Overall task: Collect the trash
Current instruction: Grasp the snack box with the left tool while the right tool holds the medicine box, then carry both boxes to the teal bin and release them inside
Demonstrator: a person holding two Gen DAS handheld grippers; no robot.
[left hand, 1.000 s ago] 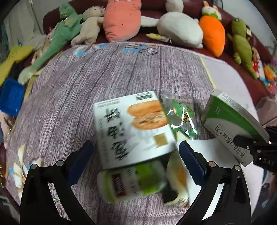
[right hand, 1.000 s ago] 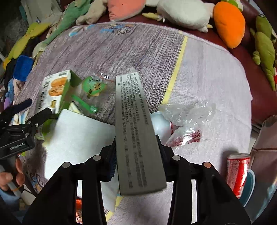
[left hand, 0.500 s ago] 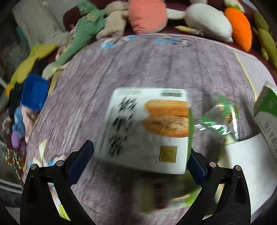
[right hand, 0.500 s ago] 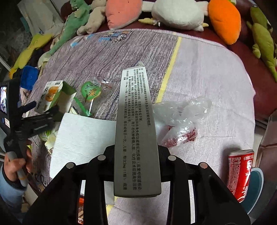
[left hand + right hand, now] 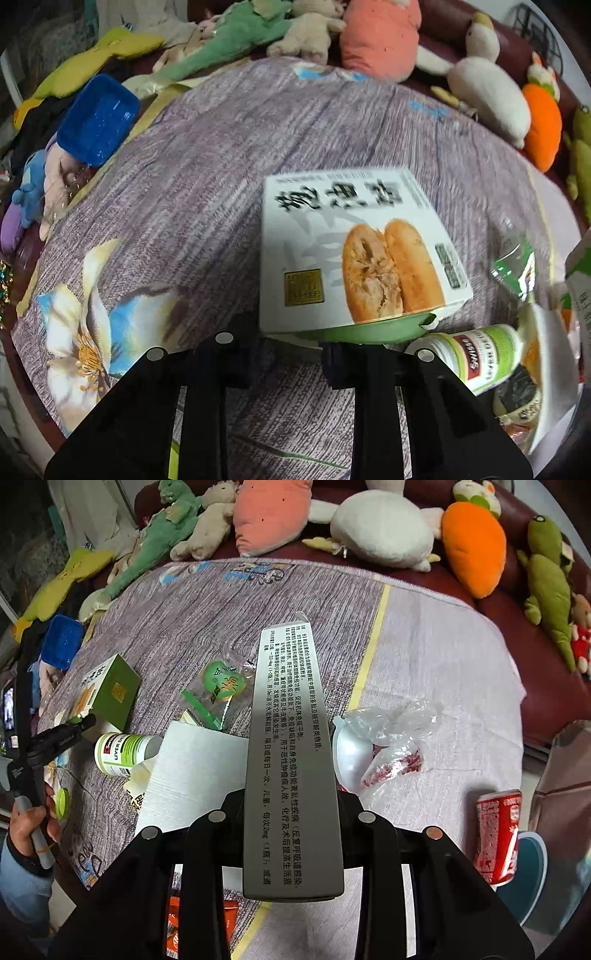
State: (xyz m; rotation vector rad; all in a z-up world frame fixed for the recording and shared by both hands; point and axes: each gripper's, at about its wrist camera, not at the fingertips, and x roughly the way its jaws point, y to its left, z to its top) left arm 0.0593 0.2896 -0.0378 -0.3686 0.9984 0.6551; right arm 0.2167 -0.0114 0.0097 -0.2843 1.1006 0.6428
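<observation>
My left gripper [image 5: 291, 354] is shut on a white and green pastry box [image 5: 354, 251] and holds it tilted above the purple tablecloth; the box also shows in the right wrist view [image 5: 107, 690]. My right gripper [image 5: 293, 823] is shut on a long grey medicine box [image 5: 291, 760] with printed text, held above the table. A white and green supplement bottle [image 5: 476, 358] lies on its side; it also shows in the right wrist view [image 5: 125, 753]. A green snack wrapper [image 5: 218, 686] lies nearby.
A white paper sheet [image 5: 195, 771], crumpled clear plastic [image 5: 391, 720], a white bowl [image 5: 351, 757] and a red can [image 5: 496, 834] are on the table. Plush toys [image 5: 380, 524] line the sofa behind. A blue tray [image 5: 98, 118] sits at the left edge.
My left gripper has closed on the pastry box, lifted it and swung left. My right gripper has kept hold of the grey box and risen slightly.
</observation>
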